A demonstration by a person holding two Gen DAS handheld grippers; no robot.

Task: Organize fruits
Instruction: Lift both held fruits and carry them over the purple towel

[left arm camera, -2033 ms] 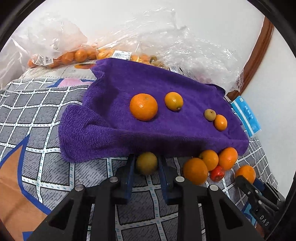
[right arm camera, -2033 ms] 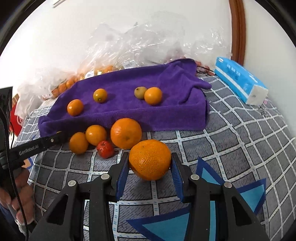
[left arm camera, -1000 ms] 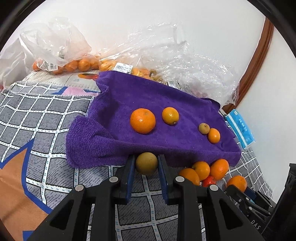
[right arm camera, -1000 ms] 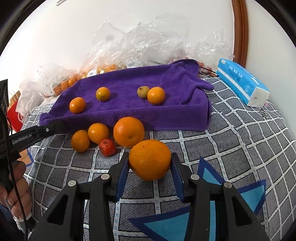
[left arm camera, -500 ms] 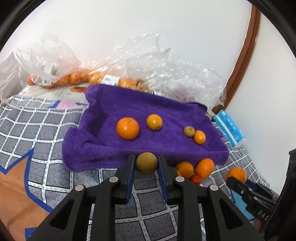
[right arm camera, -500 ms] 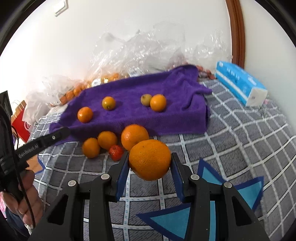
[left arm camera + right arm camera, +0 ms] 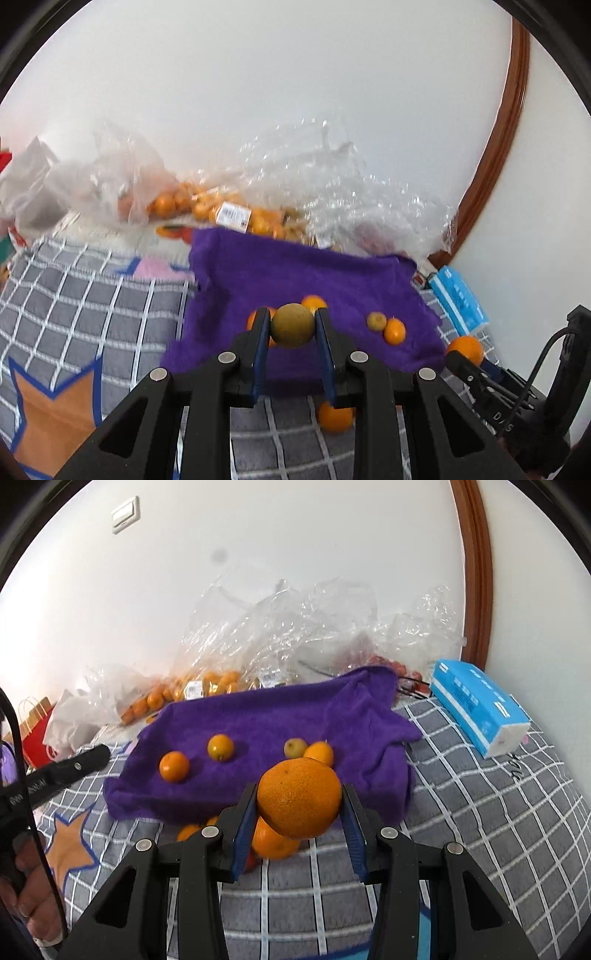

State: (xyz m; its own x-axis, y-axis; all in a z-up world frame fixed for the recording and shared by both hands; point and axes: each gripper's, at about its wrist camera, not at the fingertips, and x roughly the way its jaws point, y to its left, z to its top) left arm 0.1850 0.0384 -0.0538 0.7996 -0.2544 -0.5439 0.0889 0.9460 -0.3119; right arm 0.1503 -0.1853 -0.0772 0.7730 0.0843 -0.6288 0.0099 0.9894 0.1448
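Fruits in transit — the left gripper (image 7: 291, 326) clamps a small, firm yellow-green round fruit (image 7: 291, 325) across its middle. The right gripper (image 7: 298, 805) pinches a large, heavier orange citrus (image 7: 299, 797) at its widest girth — likely yielding, smooth-skinned; ahead of both jaws lies the purple towel (image 7: 273, 716).

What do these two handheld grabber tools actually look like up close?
Both are matte black plastic frames with triangular cut-outs and round silver bolt heads. The left gripper and right gripper each have two flat fingers lined with blue ribbed pads. Seen from the other side, the left one bears white lettering, and a thin black cable trails beside a bare hand.
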